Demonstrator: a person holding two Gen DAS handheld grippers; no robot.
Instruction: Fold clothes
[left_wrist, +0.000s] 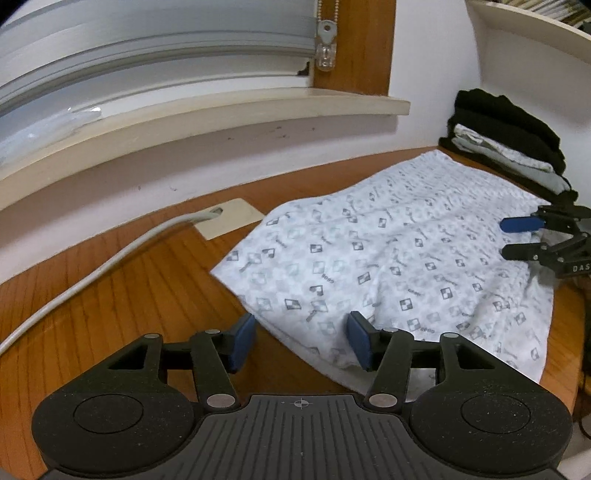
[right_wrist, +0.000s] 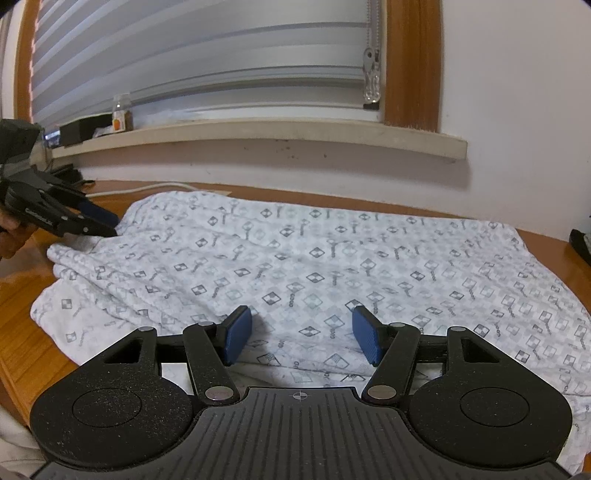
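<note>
Rumpled patterned cotton garment (right_wrist: 314, 266), wooden table (left_wrist: 122, 280)

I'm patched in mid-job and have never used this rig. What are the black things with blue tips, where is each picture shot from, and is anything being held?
There is no robot arm: a person holds a two-finger gripper in each hand, with a fisheye camera on each looking along its fingers. One picture is from the left gripper, the other from the right gripper. The blue tips are finger pads. Both stand open and hold nothing. A white patterned garment lies spread on the wooden table; the left gripper is at its edge, the right over the cloth. A stack of folded clothes sits in the far corner, and a white cable runs across the wood.
</note>
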